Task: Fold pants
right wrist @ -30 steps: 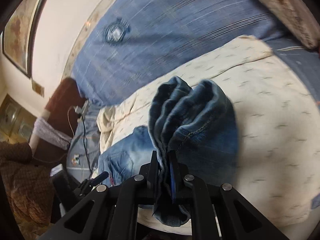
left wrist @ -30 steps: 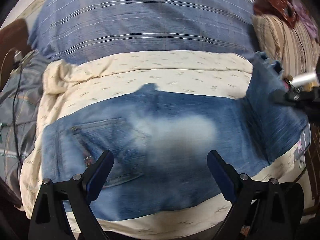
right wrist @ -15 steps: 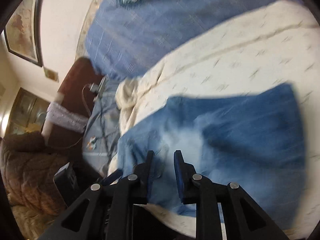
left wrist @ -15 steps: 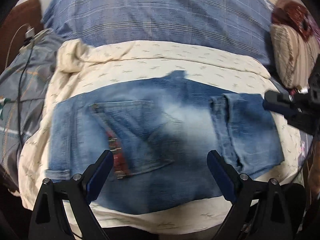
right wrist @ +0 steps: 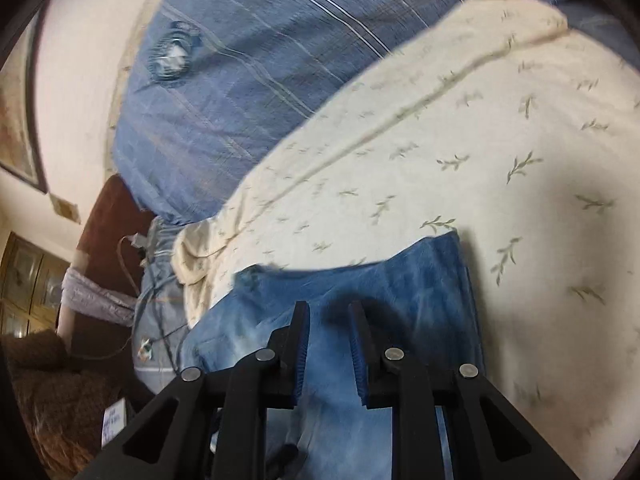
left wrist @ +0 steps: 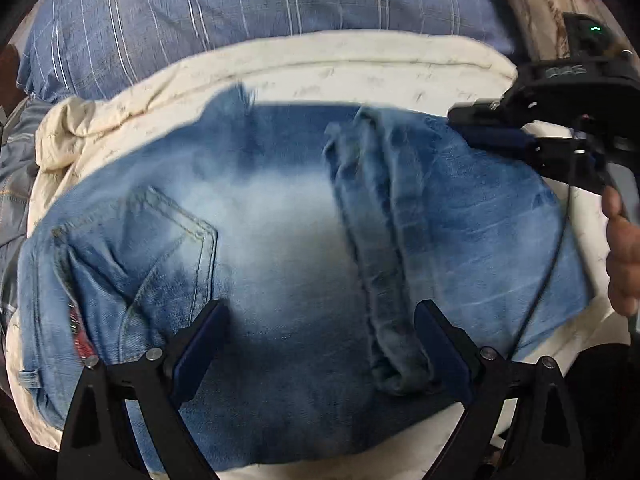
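Note:
Blue jeans point(left wrist: 280, 248) lie on a cream leaf-print sheet point(left wrist: 360, 68), with the leg ends folded over the seat, their hem point(left wrist: 384, 280) running down the middle. A back pocket point(left wrist: 160, 248) shows at left. My left gripper point(left wrist: 320, 320) is open wide, just above the jeans' near part. My right gripper point(right wrist: 328, 316) is open a little and empty, over the jeans' far right corner point(right wrist: 400, 280); it also shows in the left wrist view point(left wrist: 492, 128).
A blue striped bed cover point(left wrist: 260, 12) lies behind the sheet. A striped pillow point(left wrist: 532, 4) is at the far right. A grey cloth with a cable point(right wrist: 156, 280) and brown furniture point(right wrist: 104, 220) are on the left.
My right gripper laid the leg ends over the seat, let go and opened. My left gripper moved closer to the jeans, still open.

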`<state>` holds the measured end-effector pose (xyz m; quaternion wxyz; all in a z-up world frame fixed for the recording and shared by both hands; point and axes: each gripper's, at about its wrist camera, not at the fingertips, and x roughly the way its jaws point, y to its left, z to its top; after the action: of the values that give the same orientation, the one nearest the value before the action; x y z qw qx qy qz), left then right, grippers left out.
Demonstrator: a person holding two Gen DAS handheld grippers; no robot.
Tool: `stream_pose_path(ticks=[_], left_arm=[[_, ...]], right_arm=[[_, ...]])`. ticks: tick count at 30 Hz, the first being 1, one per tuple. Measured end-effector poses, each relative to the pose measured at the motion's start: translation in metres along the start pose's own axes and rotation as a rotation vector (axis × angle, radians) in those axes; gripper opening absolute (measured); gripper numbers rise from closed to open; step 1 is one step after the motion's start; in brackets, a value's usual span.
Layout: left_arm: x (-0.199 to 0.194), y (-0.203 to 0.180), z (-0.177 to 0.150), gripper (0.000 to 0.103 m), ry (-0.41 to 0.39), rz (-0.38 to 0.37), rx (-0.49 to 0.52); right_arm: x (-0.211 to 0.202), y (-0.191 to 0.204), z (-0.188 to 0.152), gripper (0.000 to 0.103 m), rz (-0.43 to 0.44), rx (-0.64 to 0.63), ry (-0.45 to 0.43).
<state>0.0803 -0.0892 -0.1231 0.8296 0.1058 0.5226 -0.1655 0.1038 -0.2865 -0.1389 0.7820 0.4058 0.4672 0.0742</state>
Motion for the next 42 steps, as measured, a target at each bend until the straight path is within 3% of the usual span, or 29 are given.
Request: stream_pose_path(ticks=[1, 2, 6, 9, 14, 19, 20, 23, 25, 33, 37, 42], left_arm=[[-0.002, 0.002, -0.001, 0.095, -0.006, -0.004, -0.003], [-0.004, 0.003, -0.001, 0.095, -0.006, -0.002, 0.000], [-0.019, 0.014, -0.005, 0.095, -0.017, -0.025, 0.001], [-0.041, 0.027, -0.012, 0.095, -0.073, 0.029, -0.005], [-0.072, 0.061, -0.023, 0.095, -0.136, 0.074, -0.052], [-0.084, 0.104, -0.036, 0.095, -0.144, 0.155, -0.139], [-0.085, 0.114, -0.039, 0.095, -0.142, 0.158, -0.163], [-0.091, 0.134, -0.044, 0.095, -0.151, 0.170, -0.213], [-0.097, 0.145, -0.047, 0.095, -0.165, 0.177, -0.238], [-0.103, 0.175, -0.068, 0.095, -0.176, 0.204, -0.303], [-0.101, 0.186, -0.077, 0.095, -0.158, 0.206, -0.345], [-0.102, 0.197, -0.088, 0.095, -0.138, 0.213, -0.376]], right_arm=[[0.012, -0.008, 0.001, 0.021, -0.010, 0.027, 0.034], [0.013, -0.012, 0.002, 0.021, 0.029, 0.048, 0.021], [-0.001, 0.001, 0.001, 0.022, 0.017, 0.010, -0.009], [-0.014, 0.024, -0.006, 0.022, 0.070, -0.054, -0.025], [0.000, 0.062, -0.021, 0.022, 0.065, -0.137, 0.009], [0.059, 0.060, -0.034, 0.022, -0.090, -0.146, 0.110], [0.059, 0.059, -0.035, 0.022, -0.081, -0.148, 0.079], [0.044, 0.057, -0.034, 0.022, -0.036, -0.101, 0.100], [0.021, 0.056, -0.036, 0.022, 0.008, -0.095, 0.067], [-0.076, 0.020, -0.061, 0.022, -0.001, -0.099, -0.033], [-0.077, 0.004, -0.079, 0.024, -0.012, -0.070, -0.019], [-0.038, -0.013, -0.097, 0.027, -0.098, -0.057, 0.073]])
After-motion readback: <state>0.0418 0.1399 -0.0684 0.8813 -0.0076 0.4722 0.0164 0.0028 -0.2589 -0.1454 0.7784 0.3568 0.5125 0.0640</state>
